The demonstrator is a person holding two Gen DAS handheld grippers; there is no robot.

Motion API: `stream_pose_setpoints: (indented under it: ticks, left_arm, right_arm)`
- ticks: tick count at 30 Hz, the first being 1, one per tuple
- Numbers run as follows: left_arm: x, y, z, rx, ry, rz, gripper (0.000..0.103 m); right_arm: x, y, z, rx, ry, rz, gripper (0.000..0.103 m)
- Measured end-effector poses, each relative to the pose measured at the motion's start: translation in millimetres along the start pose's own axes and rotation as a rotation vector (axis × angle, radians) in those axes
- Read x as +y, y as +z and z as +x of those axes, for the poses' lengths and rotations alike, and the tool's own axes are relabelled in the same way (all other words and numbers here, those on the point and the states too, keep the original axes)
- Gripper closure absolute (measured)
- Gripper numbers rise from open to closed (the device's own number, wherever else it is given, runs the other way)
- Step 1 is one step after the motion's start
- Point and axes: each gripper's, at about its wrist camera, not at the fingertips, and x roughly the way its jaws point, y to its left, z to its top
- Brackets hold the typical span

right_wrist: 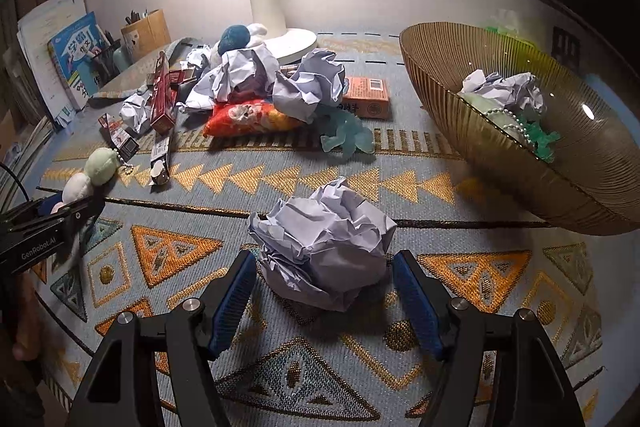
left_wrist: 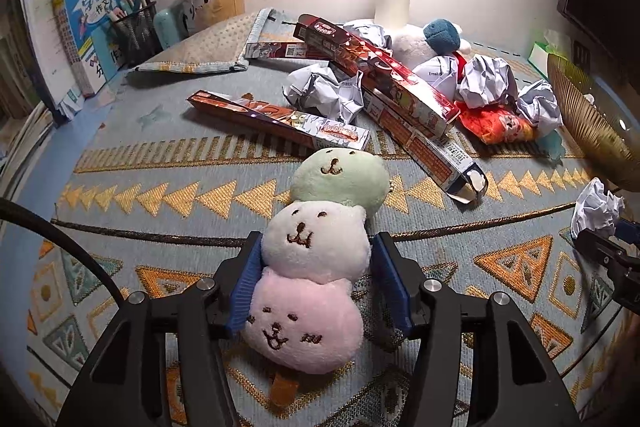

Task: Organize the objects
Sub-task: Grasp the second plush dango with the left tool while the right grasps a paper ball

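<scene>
Two grippers, each straddling one item on the patterned cloth [left_wrist: 160, 195].

Left gripper [left_wrist: 318, 239]: the three-ball plush toy [left_wrist: 316, 279] (pink, white and green, stacked on a stick) lies between its blue pads. The left pad touches the plush and the right pad stands just clear of it, so the jaws are apart, not clamped. The green end points to 12 o'clock.

Right gripper [right_wrist: 325, 258]: the crumpled paper ball [right_wrist: 324, 243] sits on the cloth between the pads. A small gap shows on both sides, so the jaws are apart with no squeeze.

Left-wrist view:
- Long printed cartons [left_wrist: 280, 121] are at 12 o'clock of the plush.
- More paper wads [left_wrist: 324, 91] are piled among them.
- Books [left_wrist: 88, 27] and a mesh pen cup [left_wrist: 134, 31] are at 10 o'clock by the wall.

Right-wrist view:
- Ribbed amber bowl [right_wrist: 560, 187] is at 2 o'clock, tilted, holding paper wads and a bead string.
- Red snack bag [right_wrist: 248, 117] is at 11 o'clock of the ball.
- Orange box [right_wrist: 366, 97] and a teal plastic scrap [right_wrist: 346, 137] are at 12 o'clock.
- White lamp post [right_wrist: 268, 7] stands behind the pile.
</scene>
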Motion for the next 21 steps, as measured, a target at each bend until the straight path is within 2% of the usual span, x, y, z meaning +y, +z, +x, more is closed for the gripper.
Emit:
stream_pose_setpoints:
  ticks: [3, 9, 12, 18, 21]
  left_arm:
    - [-1.3, 0.2, -0.2, -0.001, 0.004, 0.003, 0.05]
    - [-0.7, 0.6, -0.9, -0.003, 0.011, 0.01, 0.05]
    - [-0.3, 0.6, -2.2, -0.01, 0.012, 0.008, 0.057]
    - [10.0, 1.3, -10.4, -0.041, -0.076, -0.045, 0.059]
    - [11.6, 5.0, -16.5, -0.04, -0.089, -0.059, 0.059]
  right_arm:
    - [2.0, 0.0, -2.9, -0.021, -0.011, -0.011, 0.047]
    - [9.9, -1.4, -10.5, -0.069, -0.038, -0.061, 0.048]
    - [6.4, -0.2, -9.5, -0.063, -0.024, -0.044, 0.048]
    - [1.9, -0.8, -15.0, -0.085, 0.0, -0.015, 0.048]
    - [1.3, -1.9, -20.9, -0.1, 0.01, -0.009, 0.048]
